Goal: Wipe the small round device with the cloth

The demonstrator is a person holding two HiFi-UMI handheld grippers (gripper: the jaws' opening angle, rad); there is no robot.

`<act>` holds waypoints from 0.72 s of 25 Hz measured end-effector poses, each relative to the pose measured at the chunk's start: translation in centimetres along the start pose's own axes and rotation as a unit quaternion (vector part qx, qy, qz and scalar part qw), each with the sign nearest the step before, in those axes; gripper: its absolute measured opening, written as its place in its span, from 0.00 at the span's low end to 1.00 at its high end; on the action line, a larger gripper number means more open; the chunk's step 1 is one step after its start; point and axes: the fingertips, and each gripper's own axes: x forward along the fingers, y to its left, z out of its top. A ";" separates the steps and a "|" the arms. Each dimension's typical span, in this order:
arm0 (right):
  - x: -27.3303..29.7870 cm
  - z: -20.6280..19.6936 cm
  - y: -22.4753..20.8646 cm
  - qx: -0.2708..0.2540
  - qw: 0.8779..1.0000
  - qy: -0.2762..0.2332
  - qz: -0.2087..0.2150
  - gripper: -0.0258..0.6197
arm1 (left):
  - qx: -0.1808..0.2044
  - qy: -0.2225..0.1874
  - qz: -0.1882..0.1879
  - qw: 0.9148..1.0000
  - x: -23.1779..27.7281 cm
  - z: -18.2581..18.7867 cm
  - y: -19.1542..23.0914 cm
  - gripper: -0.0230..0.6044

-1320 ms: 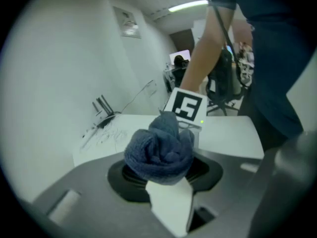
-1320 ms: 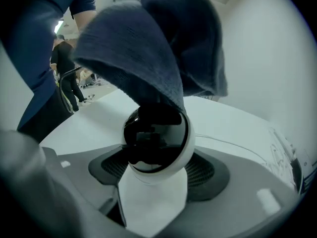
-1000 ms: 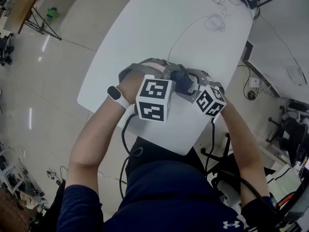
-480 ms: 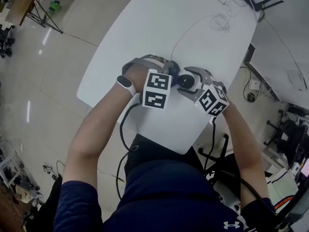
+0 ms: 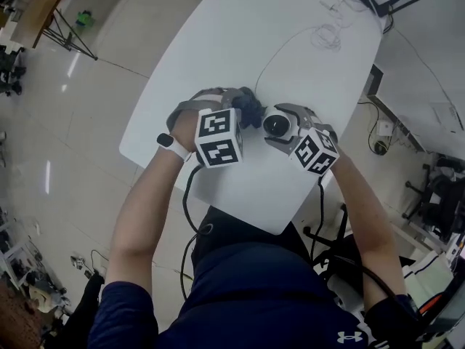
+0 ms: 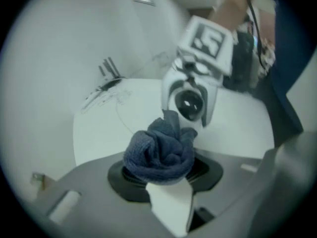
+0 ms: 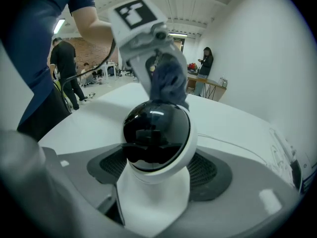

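Left tongs: my left gripper [image 5: 243, 107] is clamped on a bunched dark blue cloth [image 6: 161, 150]. The wad bulges out past the jaw tips, so soft fabric leads, not plastic.
Right tongs: my right gripper [image 5: 280, 131] is closed round the small round device [image 7: 156, 133], with the pads on its white shell. The glossy black dome sits proud of the jaws.
Where the device is: over the near end of the white table [image 5: 290, 49], between my two grippers, with its dark face turned toward the cloth.
Cloth to device: the wad is just beside the dome, at its far upper edge in the right gripper view. I cannot tell whether the two are touching.
Step in hand: as I judge it, laying the cloth on the dome to start a wiping pass.
Doing it well: I want the right grip steady and all the motion in the left. Light pressure, with the fat part of the wad on the glass, then sweep across the whole black face and round onto the white rim.
Watch for: a hard push could twist the device in its jaws. A left jaw tip could also reach the dome ahead of the fabric and mark it.
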 end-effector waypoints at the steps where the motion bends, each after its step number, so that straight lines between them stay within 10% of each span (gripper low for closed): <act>1: 0.0 0.0 -0.1 0.008 1.000 -0.002 -0.004 0.65 | -0.055 -0.042 0.000 0.998 -1.8 1.2 1.2 0.31; 3: -0.4 0.1 -0.6 0.059 0.998 -0.026 -0.024 0.67 | -0.125 -0.119 -0.010 0.985 -5.0 4.4 3.2 0.31; 6: -1.2 0.2 -0.8 0.188 0.976 -0.080 -0.077 0.67 | -0.124 -0.167 -0.036 0.978 -6.8 8.9 3.5 0.31; 12: -0.5 0.1 -0.7 0.239 0.944 -0.063 -0.217 0.68 | -0.051 -0.097 -0.102 0.989 -3.9 11.1 -0.4 0.31; 18: -0.9 0.0 -1.9 0.249 0.926 -0.060 -0.278 0.62 | -0.062 -0.065 -0.139 0.986 -1.5 9.9 -1.5 0.31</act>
